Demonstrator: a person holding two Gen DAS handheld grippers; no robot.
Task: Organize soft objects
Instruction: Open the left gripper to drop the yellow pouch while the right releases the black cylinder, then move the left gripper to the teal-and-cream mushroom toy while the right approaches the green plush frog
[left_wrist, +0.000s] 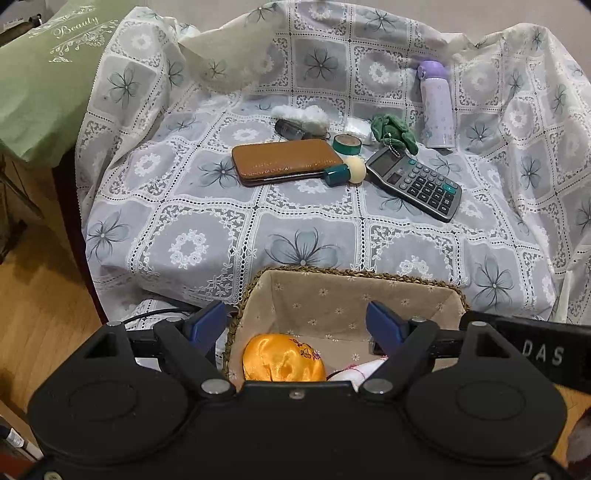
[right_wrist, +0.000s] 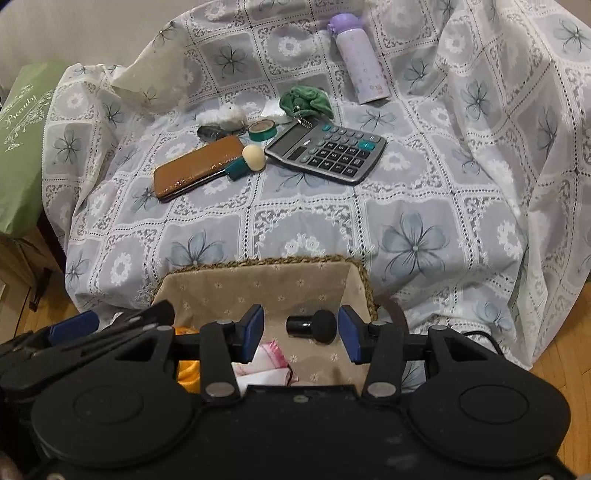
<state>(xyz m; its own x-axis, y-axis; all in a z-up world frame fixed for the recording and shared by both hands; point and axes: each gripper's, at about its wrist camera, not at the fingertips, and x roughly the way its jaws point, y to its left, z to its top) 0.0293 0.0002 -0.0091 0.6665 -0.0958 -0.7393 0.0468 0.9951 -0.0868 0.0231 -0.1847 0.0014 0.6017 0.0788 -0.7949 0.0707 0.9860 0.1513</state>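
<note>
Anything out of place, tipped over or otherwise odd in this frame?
The purple bottle lies tipped against the draped cloth rather than standing. A beige sponge puff rests on its side against the brown wallet. Nothing looks spilled or damaged. Both grippers, left and right, hang open over the basket.

A: What sits between the right gripper (right_wrist: 300, 334)'s blue fingers (right_wrist: 255, 332)?

B: A black sponge brush (right_wrist: 314, 325), lying inside the lined basket (right_wrist: 258, 284); the fingers stand apart, not touching it.

A: And beyond?

B: On the flowered cloth (right_wrist: 417, 243): a calculator (right_wrist: 327, 149), a brown wallet (right_wrist: 195, 168), a green plush (right_wrist: 304, 101), a purple bottle (right_wrist: 360, 61).
</note>
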